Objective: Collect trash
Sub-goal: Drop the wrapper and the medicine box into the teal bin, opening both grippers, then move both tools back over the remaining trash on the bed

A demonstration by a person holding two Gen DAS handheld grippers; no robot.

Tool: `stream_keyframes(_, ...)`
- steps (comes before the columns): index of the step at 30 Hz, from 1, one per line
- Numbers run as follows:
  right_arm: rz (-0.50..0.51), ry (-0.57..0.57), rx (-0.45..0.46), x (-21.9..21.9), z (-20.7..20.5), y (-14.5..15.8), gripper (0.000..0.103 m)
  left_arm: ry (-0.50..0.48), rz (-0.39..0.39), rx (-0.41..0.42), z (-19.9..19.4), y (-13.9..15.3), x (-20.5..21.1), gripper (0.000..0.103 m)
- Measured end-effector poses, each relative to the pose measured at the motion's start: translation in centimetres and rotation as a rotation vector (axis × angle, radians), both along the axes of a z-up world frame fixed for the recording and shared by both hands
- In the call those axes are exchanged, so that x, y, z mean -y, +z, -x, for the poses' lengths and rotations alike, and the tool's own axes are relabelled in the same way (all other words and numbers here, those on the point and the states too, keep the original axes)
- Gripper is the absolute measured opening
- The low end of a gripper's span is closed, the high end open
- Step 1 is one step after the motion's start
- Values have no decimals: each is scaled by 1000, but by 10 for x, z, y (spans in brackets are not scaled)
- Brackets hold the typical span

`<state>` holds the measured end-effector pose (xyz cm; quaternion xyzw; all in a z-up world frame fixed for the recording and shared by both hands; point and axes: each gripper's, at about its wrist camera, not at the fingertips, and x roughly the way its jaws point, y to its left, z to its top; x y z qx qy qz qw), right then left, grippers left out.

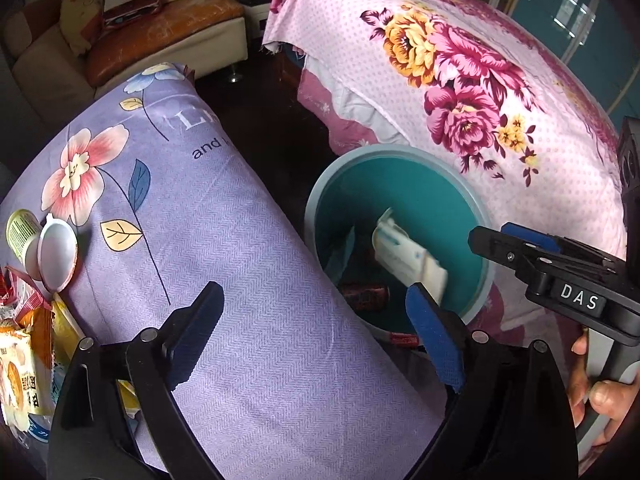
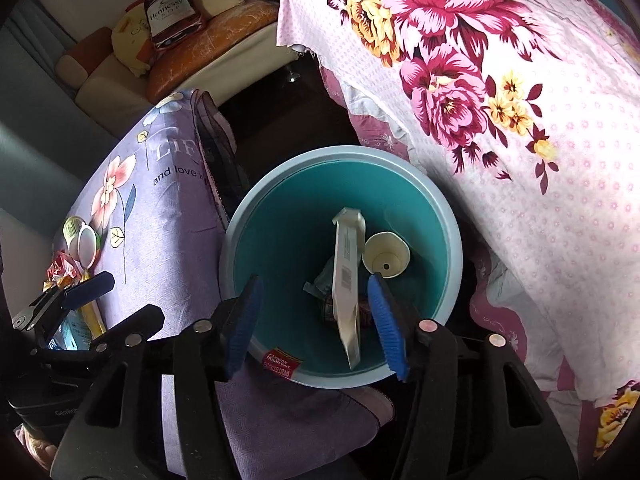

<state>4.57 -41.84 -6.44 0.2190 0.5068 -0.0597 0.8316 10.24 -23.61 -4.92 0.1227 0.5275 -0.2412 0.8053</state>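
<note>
A teal trash bin with a pale rim stands on the dark floor between two covered surfaces. Inside it lie a long white carton, a paper cup and a dark can. My right gripper is open and empty, right above the bin; it also shows in the left wrist view. My left gripper is open and empty over the purple floral cloth, left of the bin. More trash lies at the cloth's left end: a small cup with white lid and snack wrappers.
A pink floral cloth covers a raised surface right of and behind the bin. A sofa with cushions and a Hennessy bag stands at the back left. Dark floor runs between the two cloths.
</note>
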Motion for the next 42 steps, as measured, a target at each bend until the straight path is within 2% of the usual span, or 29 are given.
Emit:
stream_keyframes(3,-1,-9,0,-3,1,5,68,8,8,6,2,4,-9,93)
stream_keyframes(6,1,-10,2,-8,3,11,71,20,21,6,4,9,-20,93)
stream_keyframes(14,30,18,13,-33,7,32,74,73,52,5,11,20,-58,93)
stream_keyframes(21,62,85,24,-72,1,49,74,144,83,30,15,39,-111,94)
stream_keyframes(28,104,228,25,-138,-15,64,77,246,99,54,13,54,-179,95)
stream_keyframes(35,151,427,26,-220,-40,74,80,384,145,58,13,63,-262,95)
stream_keyframes(42,158,633,27,-296,-67,77,81,519,162,46,11,57,-342,95)
